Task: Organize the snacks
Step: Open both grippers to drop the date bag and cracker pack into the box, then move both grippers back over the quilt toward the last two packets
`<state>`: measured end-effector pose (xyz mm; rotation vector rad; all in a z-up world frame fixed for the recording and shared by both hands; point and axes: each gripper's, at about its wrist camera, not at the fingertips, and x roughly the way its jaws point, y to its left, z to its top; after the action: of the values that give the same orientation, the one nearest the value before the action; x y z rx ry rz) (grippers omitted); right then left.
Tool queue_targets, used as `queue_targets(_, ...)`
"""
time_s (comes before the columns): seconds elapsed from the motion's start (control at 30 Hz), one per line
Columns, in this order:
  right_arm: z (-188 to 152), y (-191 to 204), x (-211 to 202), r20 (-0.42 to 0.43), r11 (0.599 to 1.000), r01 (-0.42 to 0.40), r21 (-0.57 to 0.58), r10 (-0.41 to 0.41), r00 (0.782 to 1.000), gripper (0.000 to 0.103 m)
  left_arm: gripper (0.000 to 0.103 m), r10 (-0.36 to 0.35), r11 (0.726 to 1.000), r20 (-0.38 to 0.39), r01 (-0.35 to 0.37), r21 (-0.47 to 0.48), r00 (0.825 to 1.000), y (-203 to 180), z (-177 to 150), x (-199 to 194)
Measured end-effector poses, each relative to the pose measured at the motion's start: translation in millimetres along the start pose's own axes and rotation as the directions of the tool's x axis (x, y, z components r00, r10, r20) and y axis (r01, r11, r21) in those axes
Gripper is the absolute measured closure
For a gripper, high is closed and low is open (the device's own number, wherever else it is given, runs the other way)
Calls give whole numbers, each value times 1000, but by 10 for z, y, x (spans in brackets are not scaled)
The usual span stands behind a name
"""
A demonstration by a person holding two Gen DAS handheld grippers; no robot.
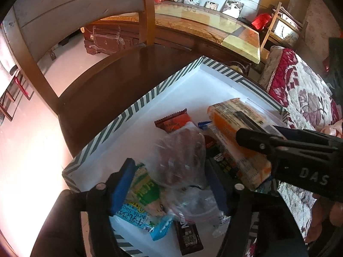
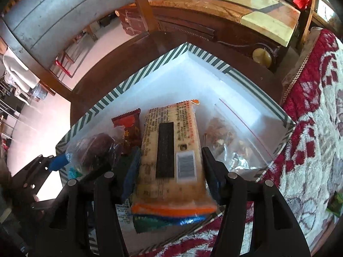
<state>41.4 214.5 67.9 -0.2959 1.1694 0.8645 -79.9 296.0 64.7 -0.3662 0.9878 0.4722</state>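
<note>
A white box with a green-striped rim (image 1: 137, 105) (image 2: 150, 66) sits on a dark wooden table and holds several snacks. My left gripper (image 1: 169, 180) is shut on a clear bag of dark red snacks (image 1: 182, 150) and holds it over the box; the bag also shows in the right wrist view (image 2: 94, 147). My right gripper (image 2: 170, 160) is shut on a long orange cracker pack (image 2: 171, 145) above the box; the pack shows in the left wrist view (image 1: 233, 128) with the right gripper (image 1: 253, 137) on it.
In the box lie a red-brown wrapper (image 1: 173, 120) (image 2: 128, 124), a green and blue milk-snack pack (image 1: 143, 201), a dark bar (image 1: 188, 237) and a clear zip bag of snacks (image 2: 231, 137). A red floral quilt (image 2: 310, 128) lies right. A wooden chair (image 1: 148, 10) stands behind.
</note>
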Motion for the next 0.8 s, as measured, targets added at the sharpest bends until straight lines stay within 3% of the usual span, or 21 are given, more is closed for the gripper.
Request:
queue_targets(0.3,-190,-60,-296,45,1000,-9,24,8,999,44,21,4,1000,30,-4,-5,1000,-22,-39,-195)
queue_targets(0.8,-631,-380,-686,106,995,-1,104,-10,994,44,19,-18,996,75,11,85,997,-437,-171,-479)
